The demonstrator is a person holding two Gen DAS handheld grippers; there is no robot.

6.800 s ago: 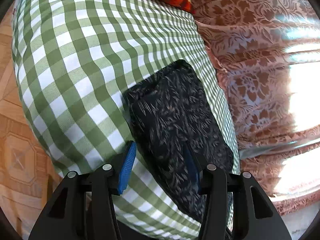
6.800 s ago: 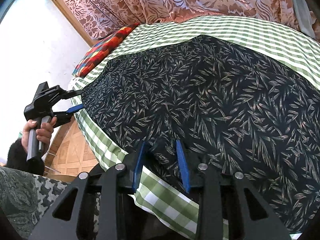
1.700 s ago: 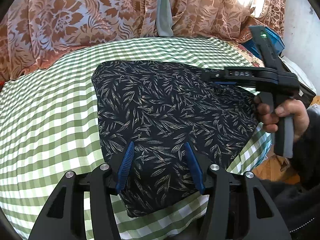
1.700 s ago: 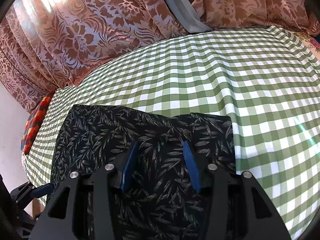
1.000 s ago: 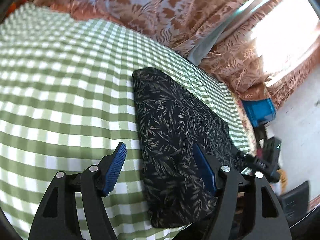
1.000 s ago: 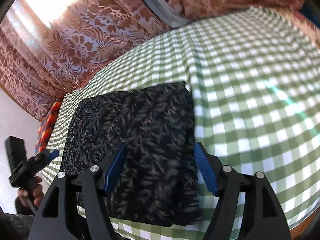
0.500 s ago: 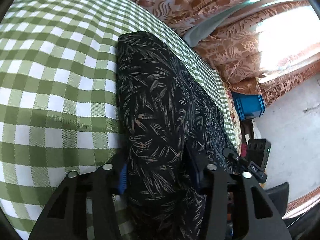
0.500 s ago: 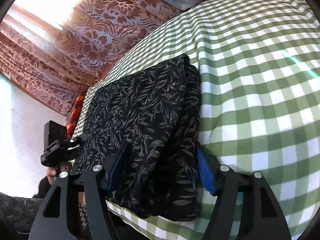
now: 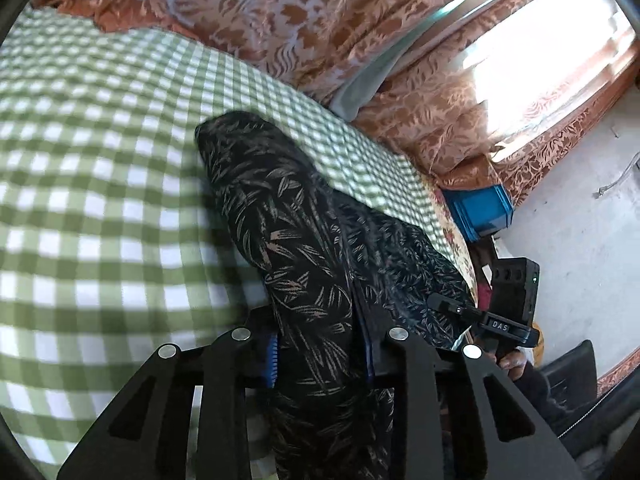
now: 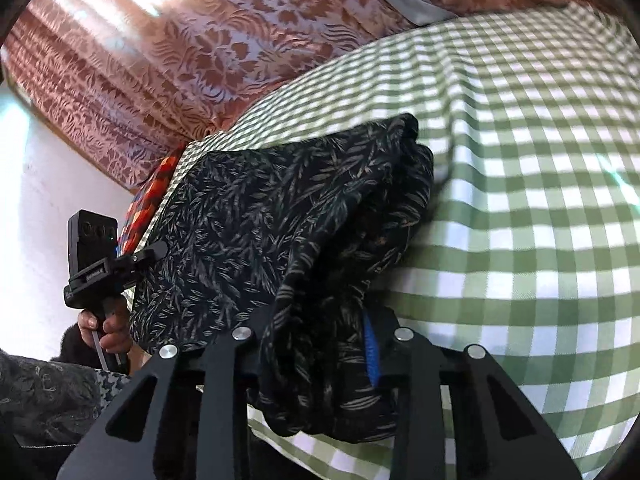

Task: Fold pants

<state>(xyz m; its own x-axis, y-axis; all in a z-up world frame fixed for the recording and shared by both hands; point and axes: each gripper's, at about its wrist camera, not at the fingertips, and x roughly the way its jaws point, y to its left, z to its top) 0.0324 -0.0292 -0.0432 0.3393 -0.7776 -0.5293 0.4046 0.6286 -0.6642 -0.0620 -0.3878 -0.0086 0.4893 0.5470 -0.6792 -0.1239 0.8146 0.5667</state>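
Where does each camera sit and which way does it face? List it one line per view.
Left wrist: on the left gripper, facing down along the pants on the checked bed; jaws closing on the fabric; right hand visible.
Right wrist: on the right gripper, jaws closing on bunched pants; left hand visible.
Shared: pants, bed, curtains.

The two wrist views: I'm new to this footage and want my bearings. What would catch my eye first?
The dark leaf-print pants, folded into a thick bundle on the green checked sheet, fill the middle of both views. The left gripper and right gripper are each closing on an end of the bundle, cloth between the pads. Behind hang rust floral curtains, brightly backlit.
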